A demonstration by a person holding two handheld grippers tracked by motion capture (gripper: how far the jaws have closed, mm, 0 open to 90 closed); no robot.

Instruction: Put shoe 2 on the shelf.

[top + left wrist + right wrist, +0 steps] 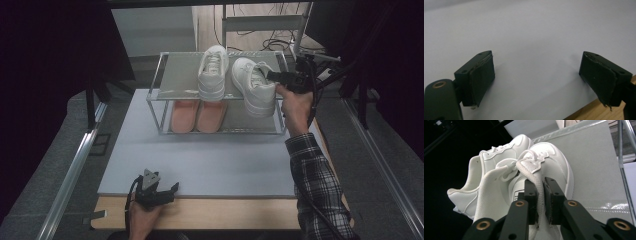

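Note:
Two white sneakers stand on the top shelf (180,75) of a metal shoe rack. My right gripper (272,76) reaches in from the right and is shut on the right white sneaker (252,85). In the right gripper view the jaws (540,182) pinch the white rim of that sneaker's (554,162) opening, with the left white sneaker (496,160) just beyond it. The left white sneaker (212,72) sits straight, toe pointing away. My left gripper (170,192) rests at the near edge of the table, open (536,72), with nothing between its pads.
A pair of pink shoes (197,116) stands on the rack's lower shelf. The rack stands at the far end of a pale mat (210,160) over a wooden table (225,212). Cables and a metal frame lie behind the rack.

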